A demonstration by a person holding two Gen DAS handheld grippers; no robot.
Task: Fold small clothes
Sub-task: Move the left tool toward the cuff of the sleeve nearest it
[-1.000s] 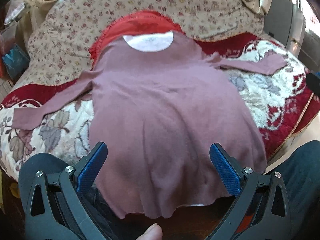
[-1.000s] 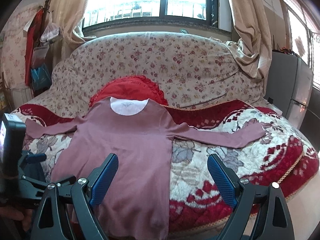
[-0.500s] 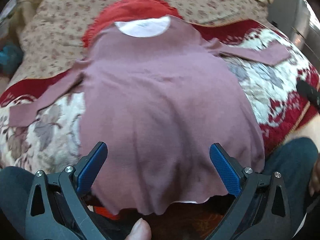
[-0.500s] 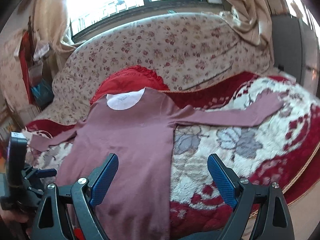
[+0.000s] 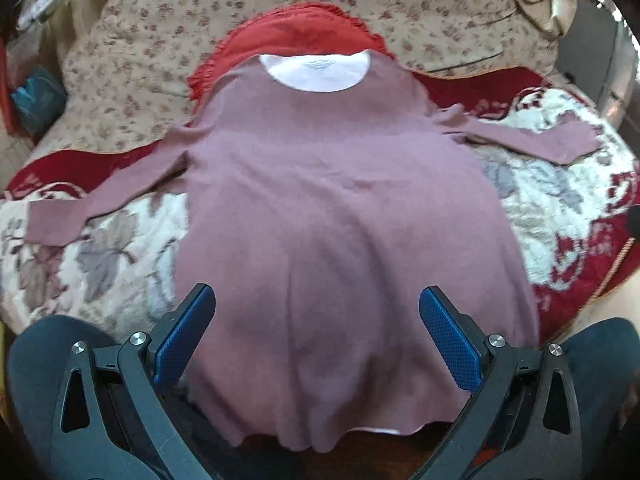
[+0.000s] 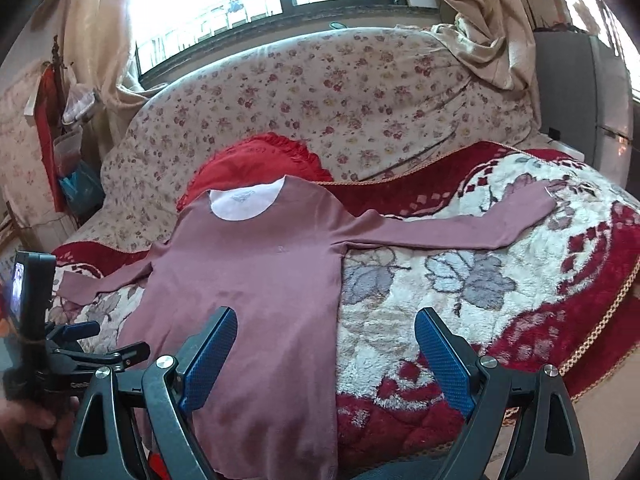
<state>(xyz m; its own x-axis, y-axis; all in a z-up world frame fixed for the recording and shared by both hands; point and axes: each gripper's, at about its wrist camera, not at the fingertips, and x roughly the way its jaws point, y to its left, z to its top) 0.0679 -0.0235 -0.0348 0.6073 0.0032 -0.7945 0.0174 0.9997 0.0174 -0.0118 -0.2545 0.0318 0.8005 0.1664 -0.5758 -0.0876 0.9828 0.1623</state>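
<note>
A mauve long-sleeved garment (image 5: 344, 216) lies flat and face up on a sofa seat covered by a red-and-cream floral blanket (image 5: 560, 216). Its long axis runs straight away from the left gripper (image 5: 316, 332), with the hem nearest the gripper and hanging over the seat's front edge, and the neckline, showing a white inner lining (image 5: 316, 70), pointing away toward the backrest and resting on a red frilled cushion (image 5: 296, 28). Both sleeves are spread out sideways, roughly at right angles to the body, one reaching far out to each side of the gripper. The left gripper is released, its blue-padded fingers (image 5: 182, 340) wide apart and hovering just above the lower part of the garment, grasping nothing. The right gripper (image 6: 324, 360) is likewise released and empty; from it the garment (image 6: 256, 280) lies ahead and to the left, its near edge passing by the left finger, while the outstretched sleeve (image 6: 460, 228) crosses ahead toward the right over the blanket (image 6: 440, 300). A hand (image 6: 28, 420) holding the other tool shows at the far lower left.
</note>
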